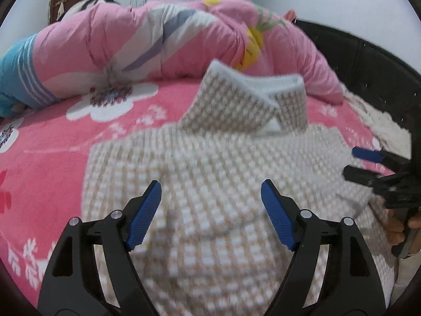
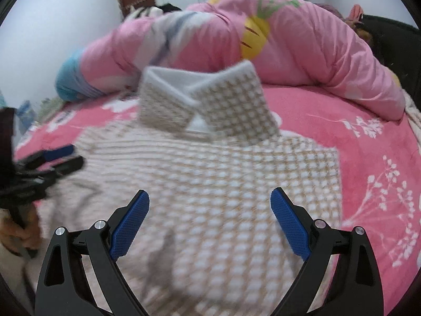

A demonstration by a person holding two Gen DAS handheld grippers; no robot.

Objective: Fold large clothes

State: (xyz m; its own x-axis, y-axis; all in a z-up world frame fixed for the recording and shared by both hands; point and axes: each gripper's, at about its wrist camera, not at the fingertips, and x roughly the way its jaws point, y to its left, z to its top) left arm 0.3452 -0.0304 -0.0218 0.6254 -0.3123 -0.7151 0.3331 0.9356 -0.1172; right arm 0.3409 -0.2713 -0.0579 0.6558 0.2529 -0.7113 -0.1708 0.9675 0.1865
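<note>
A beige-and-white checked garment (image 1: 210, 163) (image 2: 210, 168) lies folded on the pink floral bed sheet (image 1: 47, 158) (image 2: 368, 137), its collar (image 1: 250, 100) (image 2: 205, 100) standing up at the far end. My left gripper (image 1: 210, 184) hovers over the garment's near part with its blue pads wide apart and nothing between them. My right gripper (image 2: 210, 192) is likewise open above the cloth. Each gripper shows in the other's view: the right gripper (image 1: 351, 162) at the garment's right edge, the left gripper (image 2: 75, 155) at its left edge. Both views are blurred.
A rolled pink quilt (image 1: 171, 39) (image 2: 289, 42) lies across the far side of the bed. A black padded headboard (image 1: 368, 58) curves along the right. A person's hand (image 1: 400, 226) holds the right gripper's handle. White wall and a door stand behind.
</note>
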